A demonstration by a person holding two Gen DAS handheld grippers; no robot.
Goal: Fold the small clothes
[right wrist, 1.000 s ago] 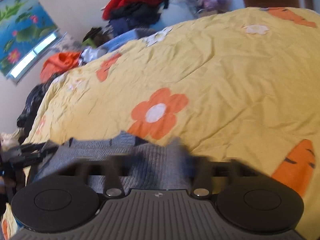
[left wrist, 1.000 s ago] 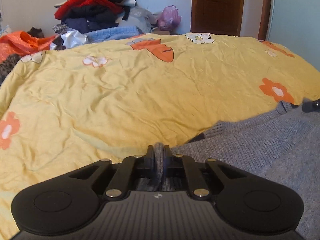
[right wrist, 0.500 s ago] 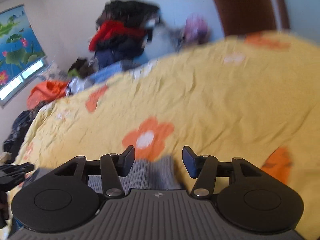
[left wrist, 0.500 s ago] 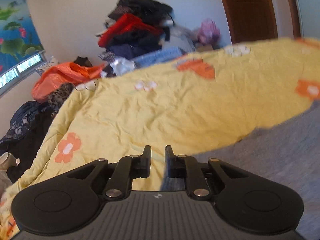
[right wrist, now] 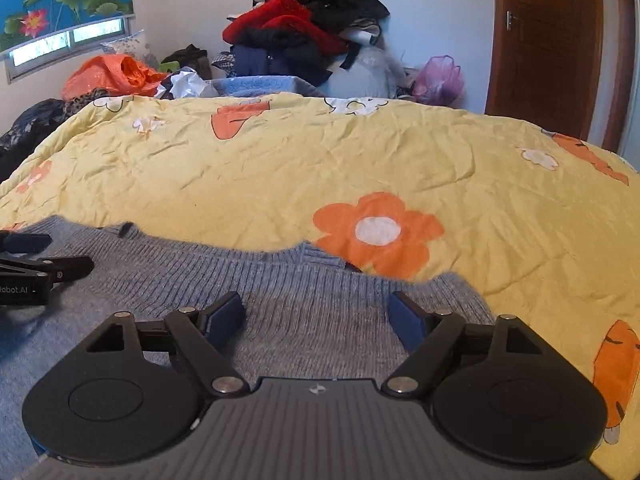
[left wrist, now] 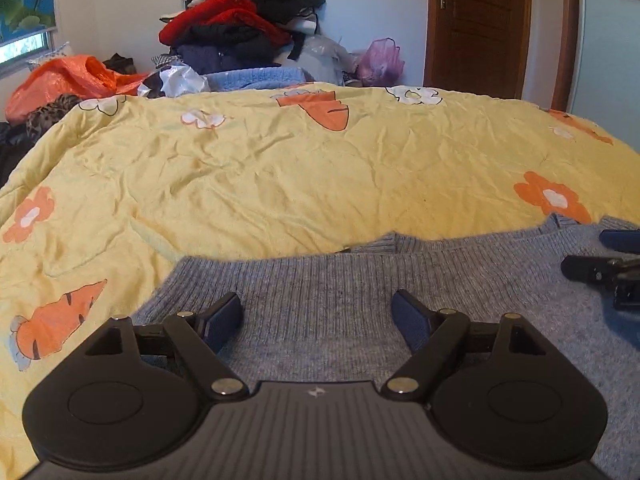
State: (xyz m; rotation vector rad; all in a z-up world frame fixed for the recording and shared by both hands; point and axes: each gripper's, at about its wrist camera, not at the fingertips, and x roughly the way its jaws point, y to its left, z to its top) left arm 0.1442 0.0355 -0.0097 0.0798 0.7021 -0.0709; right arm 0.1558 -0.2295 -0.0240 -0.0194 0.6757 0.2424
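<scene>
A grey knitted sweater lies flat on the yellow flowered quilt, its ribbed edge turned toward the far side. My left gripper hovers over the sweater's left part, jaws opening wide, with nothing pinched between them. My right gripper hangs over the sweater near its right corner, jaws also opening, pads clear of the knit. Each gripper shows in the other's view: the right gripper at the right edge, the left gripper at the left edge.
The quilt covers the whole bed. Behind it a tall pile of clothes leans on the wall, with an orange bag at left and a pink bag. A brown door stands at back right.
Both grippers were shut on the sweater's edge a second ago; they have let go and spread wide. Both views have swung and levelled out, and the sweater now lies flat.
</scene>
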